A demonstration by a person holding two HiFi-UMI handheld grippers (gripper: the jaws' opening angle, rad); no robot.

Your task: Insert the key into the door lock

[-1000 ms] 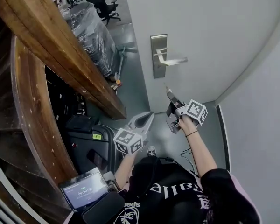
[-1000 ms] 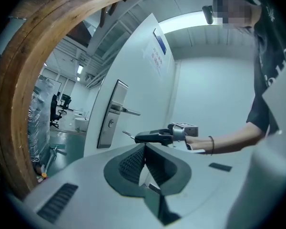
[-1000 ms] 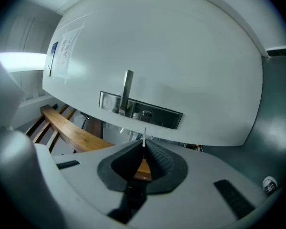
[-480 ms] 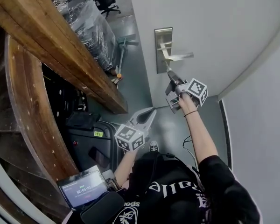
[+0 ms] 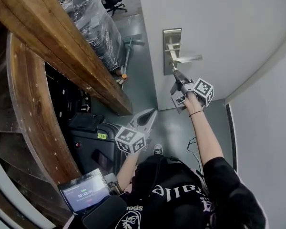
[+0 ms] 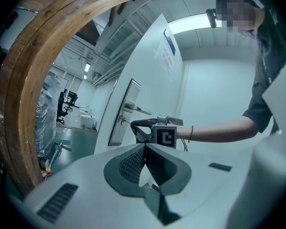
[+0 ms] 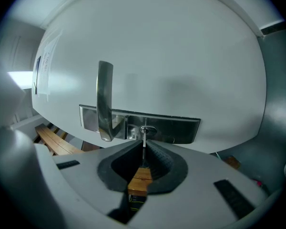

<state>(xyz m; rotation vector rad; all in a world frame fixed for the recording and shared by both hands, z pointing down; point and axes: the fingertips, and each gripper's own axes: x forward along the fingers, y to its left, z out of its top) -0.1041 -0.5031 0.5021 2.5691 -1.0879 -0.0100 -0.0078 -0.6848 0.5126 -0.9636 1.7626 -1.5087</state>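
White door [image 5: 219, 23], steel lock plate [image 7: 171, 128]. Your right gripper [image 7: 144, 149] is clenched on the key [image 7: 143, 140], tip at the keyhole [image 7: 148, 130]. Your left gripper [image 6: 144, 148] hangs low, jaws together, nothing between.

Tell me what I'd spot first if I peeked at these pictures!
First, the right gripper at the white door, pinching a thin key whose tip sits right at the keyhole in the shiny lock plate, beside the silver handle. Then the big wooden beam across the head view's left, with the left gripper shut and empty below it.
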